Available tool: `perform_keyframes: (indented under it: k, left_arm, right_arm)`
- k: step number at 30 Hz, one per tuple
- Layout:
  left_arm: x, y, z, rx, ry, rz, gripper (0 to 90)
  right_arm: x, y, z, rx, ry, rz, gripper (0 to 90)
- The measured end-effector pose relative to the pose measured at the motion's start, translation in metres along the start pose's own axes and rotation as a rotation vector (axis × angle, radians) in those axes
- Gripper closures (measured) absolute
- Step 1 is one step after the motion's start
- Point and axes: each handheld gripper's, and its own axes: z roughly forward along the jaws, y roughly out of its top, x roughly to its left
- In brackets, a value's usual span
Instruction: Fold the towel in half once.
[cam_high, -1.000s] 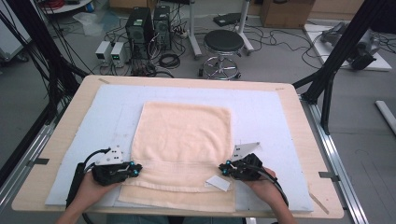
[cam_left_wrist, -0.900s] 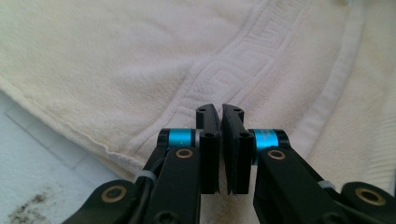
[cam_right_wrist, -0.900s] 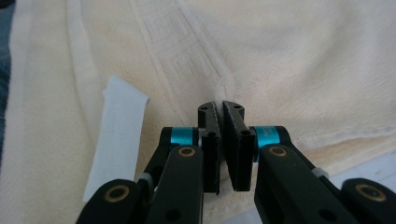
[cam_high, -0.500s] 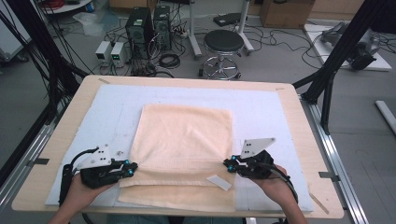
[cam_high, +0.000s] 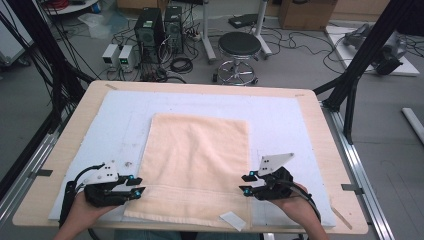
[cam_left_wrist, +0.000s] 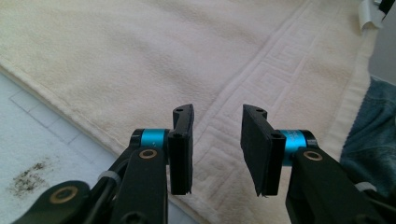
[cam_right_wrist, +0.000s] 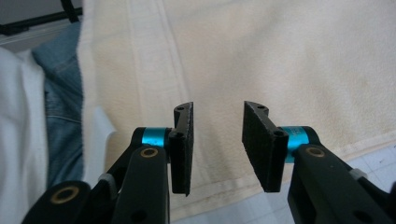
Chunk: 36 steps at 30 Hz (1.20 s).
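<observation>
Left gripper (cam_high: 139, 185) and right gripper (cam_high: 245, 183) flanking the folded towel (cam_high: 197, 162), jaws just opened, spread, gripping nothing.

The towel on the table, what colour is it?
Pale cream towel, with a woven key-pattern band; the left gripper view shows it best.

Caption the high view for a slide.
Both grippers, left and right, open at the side edges of a folded towel.

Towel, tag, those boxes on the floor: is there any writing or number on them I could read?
No readable text anywhere.
Towel: a woven key-pattern border, no words.
White tag at its near edge: blank or too small to tell.
Boxes on the floor: lit displays, too small to read.
</observation>
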Motion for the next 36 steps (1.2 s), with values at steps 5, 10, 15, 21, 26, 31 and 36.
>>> perform_keyframes:
  k: [5,10,15,21,26,31,36]
  left_arm:
    - [0.007,0.002,0.004,-0.007,0.018,-0.006,60.8]
    - [0.014,0.006,0.009,-0.022,0.038,-0.025,57.0]
    - [0.026,0.013,0.018,-0.029,0.056,-0.050,52.7]
    - [0.035,0.022,0.030,-0.034,0.069,-0.057,50.4]
    - [0.039,0.026,0.036,-0.039,0.064,-0.068,47.3]
    - [0.041,0.028,0.036,-0.049,0.082,-0.089,41.6]
    - [0.045,0.028,0.036,-0.050,0.106,-0.107,35.0]
  right_arm:
    - [-0.014,-0.002,0.011,-0.004,-0.027,0.031,58.5]
    - [-0.025,0.001,0.018,-0.013,-0.040,0.061,52.2]
    - [-0.035,0.002,0.023,-0.017,-0.070,0.072,48.4]
    - [-0.045,0.001,0.023,-0.040,-0.102,0.107,42.1]
    - [-0.051,0.006,0.023,-0.053,-0.121,0.119,35.4]
    - [-0.059,0.010,0.026,-0.062,-0.135,0.132,30.1]
    - [-0.063,0.017,0.030,-0.067,-0.156,0.150,25.9]
